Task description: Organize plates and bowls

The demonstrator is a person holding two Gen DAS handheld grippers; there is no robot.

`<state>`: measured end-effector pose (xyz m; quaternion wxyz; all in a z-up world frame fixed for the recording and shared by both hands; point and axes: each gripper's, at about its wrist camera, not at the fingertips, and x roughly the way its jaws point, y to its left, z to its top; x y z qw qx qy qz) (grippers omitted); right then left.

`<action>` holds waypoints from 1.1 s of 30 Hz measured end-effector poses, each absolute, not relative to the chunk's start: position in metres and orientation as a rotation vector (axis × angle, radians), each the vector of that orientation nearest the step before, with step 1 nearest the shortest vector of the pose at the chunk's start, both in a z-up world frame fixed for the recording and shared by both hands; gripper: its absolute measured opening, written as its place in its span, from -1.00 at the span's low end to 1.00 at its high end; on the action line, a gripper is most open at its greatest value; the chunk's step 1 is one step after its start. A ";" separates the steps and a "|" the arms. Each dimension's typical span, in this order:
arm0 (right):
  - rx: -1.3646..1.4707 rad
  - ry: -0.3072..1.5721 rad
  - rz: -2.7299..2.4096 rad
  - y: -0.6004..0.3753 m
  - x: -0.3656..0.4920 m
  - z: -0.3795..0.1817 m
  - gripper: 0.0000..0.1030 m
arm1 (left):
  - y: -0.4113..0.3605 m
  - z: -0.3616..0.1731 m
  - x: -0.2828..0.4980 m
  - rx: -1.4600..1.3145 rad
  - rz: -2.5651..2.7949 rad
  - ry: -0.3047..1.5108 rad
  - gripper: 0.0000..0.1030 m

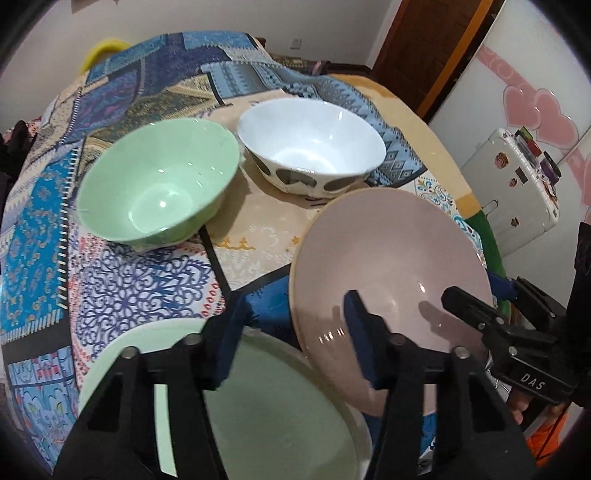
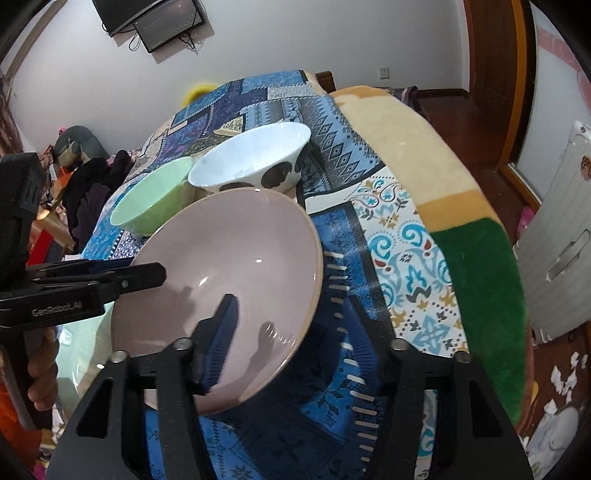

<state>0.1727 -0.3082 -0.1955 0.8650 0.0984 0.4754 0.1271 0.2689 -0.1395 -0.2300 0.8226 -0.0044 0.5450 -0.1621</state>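
Bed blanket (image 2: 406, 258) carries everything. Pink plate (image 2: 236, 280) is tilted, lifted off it, rim pinched by the right claw (image 2: 291, 328). Green plate (image 1: 277, 406) lies flat below the spread, empty left claw (image 1: 295, 343). Green bowl (image 1: 159, 184) and white bowl (image 1: 310, 144) sit unstacked; sorting looks barely begun.

Patchwork blanket (image 1: 122, 206), blue-patterned, spread across bed. Beyond its far edge: yellow ring-shaped item (image 1: 105, 50), wall socket (image 1: 295, 43), wall-mounted screen (image 2: 147, 16) with dangling cables. Right of blanket: brown wooden door (image 1: 424, 48), white suitcase (image 1: 513, 184) with stickers, white cabinet (image 2: 565, 258), paper scraps (image 2: 565, 376) on floor.
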 end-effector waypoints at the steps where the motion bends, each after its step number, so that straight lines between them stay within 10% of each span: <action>1: 0.211 1.003 0.274 -0.308 0.173 -0.197 -0.26 | -0.140 -0.232 0.270 -0.011 -0.350 1.165 -0.16; 8: 0.224 1.008 0.278 -0.306 0.173 -0.200 -0.55 | -0.149 -0.241 0.272 -0.016 -0.390 1.193 -0.59; 33: 0.200 0.908 0.285 -0.283 0.153 -0.146 -0.59 | -0.129 -0.187 0.232 -0.076 -0.385 1.087 -0.59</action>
